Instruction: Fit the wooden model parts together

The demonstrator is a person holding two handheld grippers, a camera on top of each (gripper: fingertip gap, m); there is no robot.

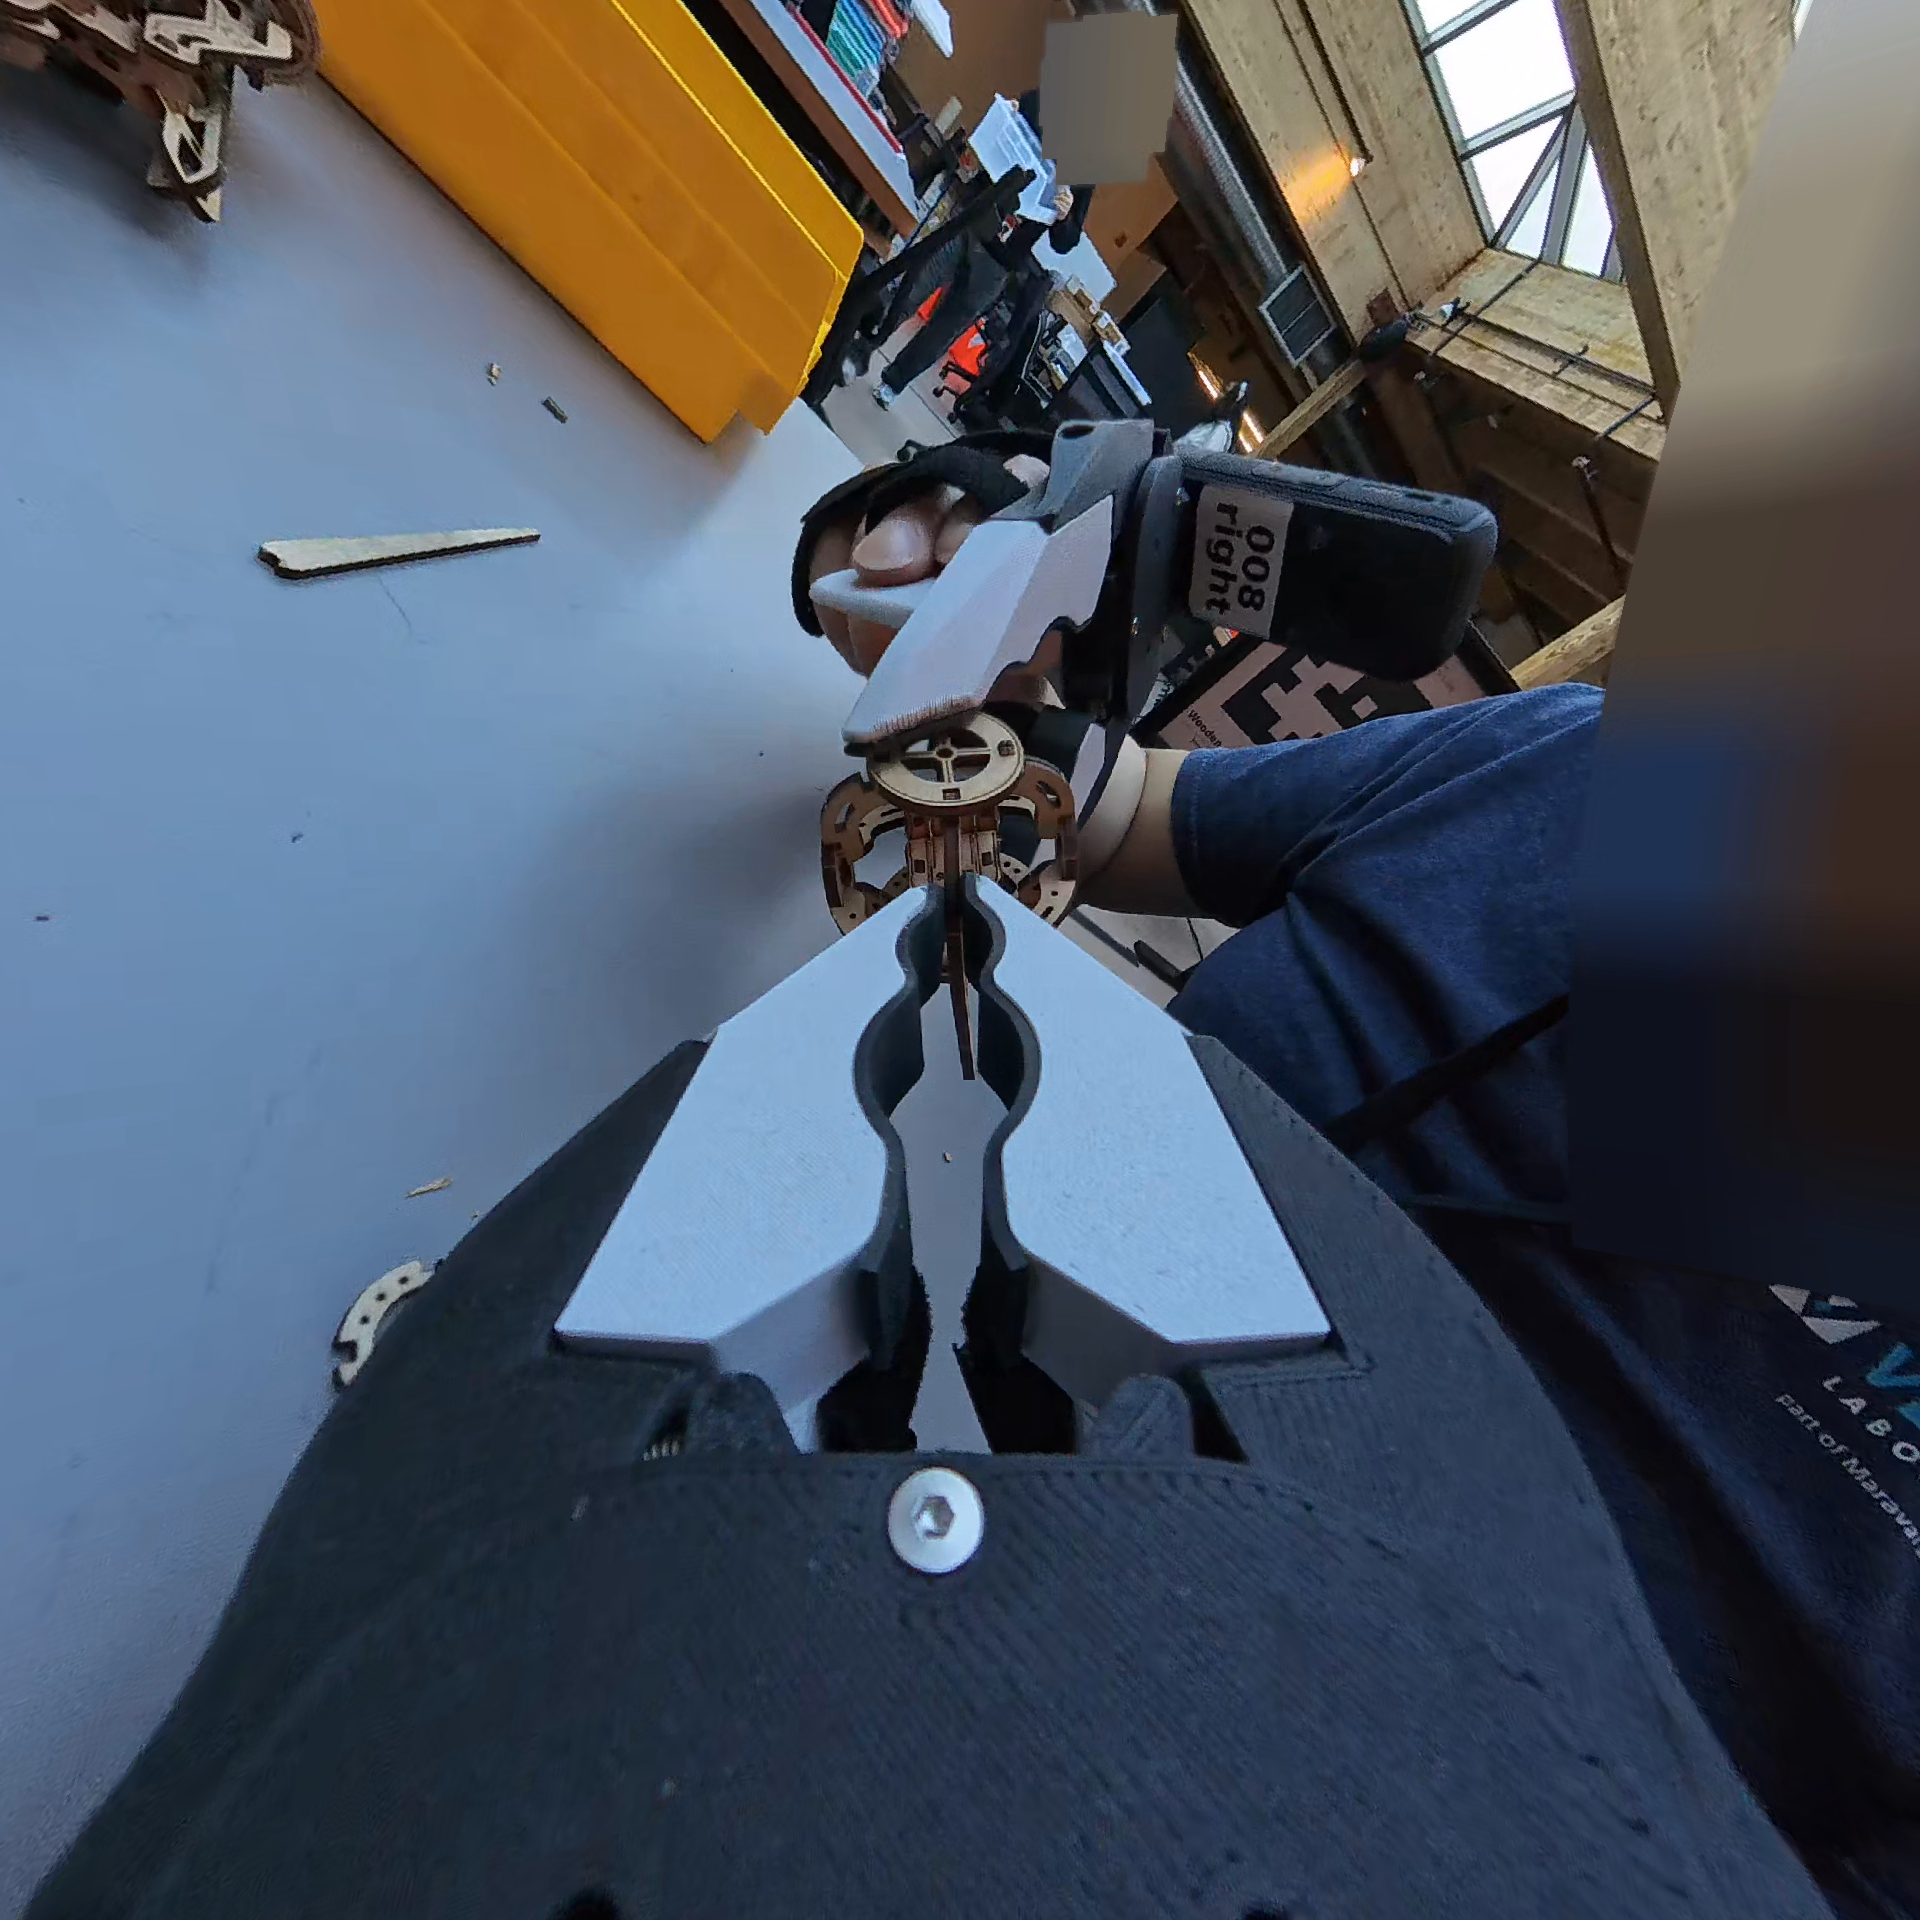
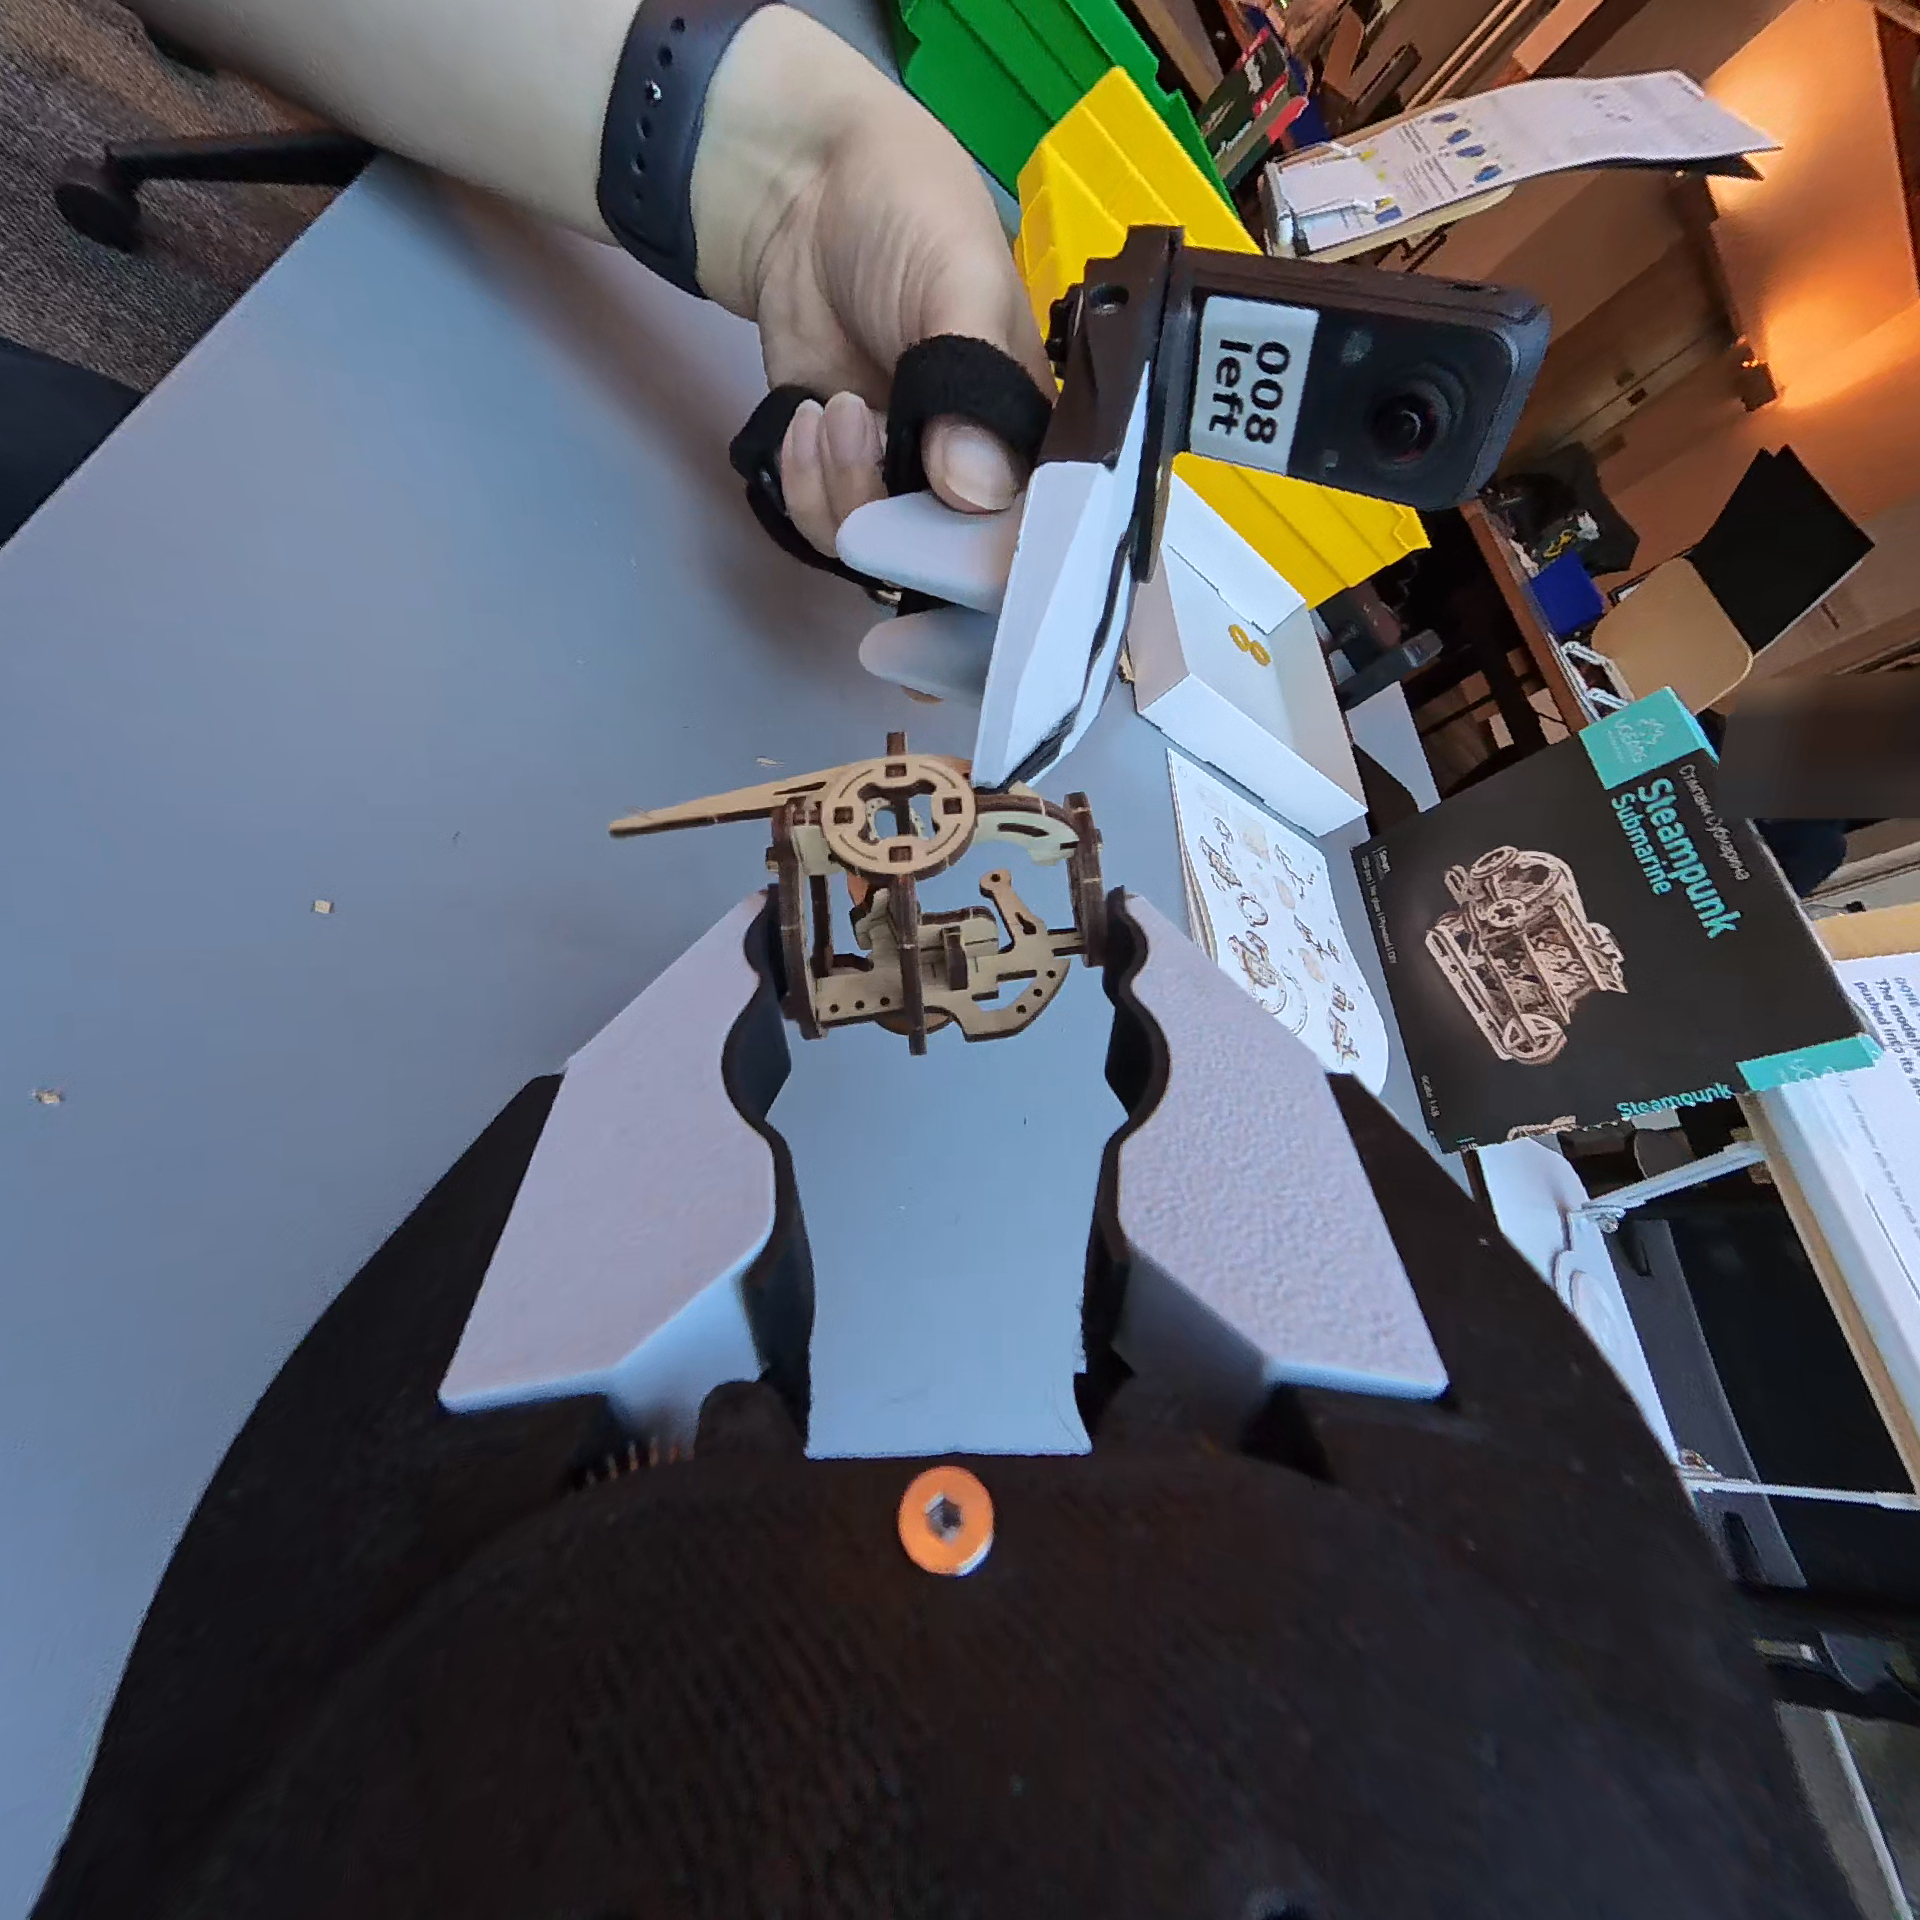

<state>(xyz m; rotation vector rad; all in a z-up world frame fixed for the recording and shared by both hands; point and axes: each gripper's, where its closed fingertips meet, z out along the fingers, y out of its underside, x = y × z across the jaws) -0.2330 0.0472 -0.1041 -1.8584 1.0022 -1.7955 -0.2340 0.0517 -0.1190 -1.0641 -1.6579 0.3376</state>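
A small wooden model assembly (image 2: 914,925) with a round spoked disc on top is clamped between my right gripper's (image 2: 940,920) fingers above the grey table (image 2: 312,623). My left gripper (image 1: 951,904) is shut on a thin flat wooden strip (image 2: 717,808), seen edge-on in the left wrist view (image 1: 958,987). The strip lies against the top of the assembly (image 1: 945,805) beside the disc. The left gripper (image 2: 1003,774) comes down from above onto the model. The right gripper (image 1: 997,758) shows side-on in the left wrist view. A hand holds each gripper.
Yellow bins (image 1: 623,187) and wooden part sheets (image 1: 177,62) lie at the table's far side. A loose wooden strip (image 1: 395,549) and a curved piece (image 1: 374,1314) lie on the table. A black kit box (image 2: 1600,935), instruction sheet (image 2: 1278,914) and white box (image 2: 1236,665) are at the right. The grippers are tip to tip, or close to it.
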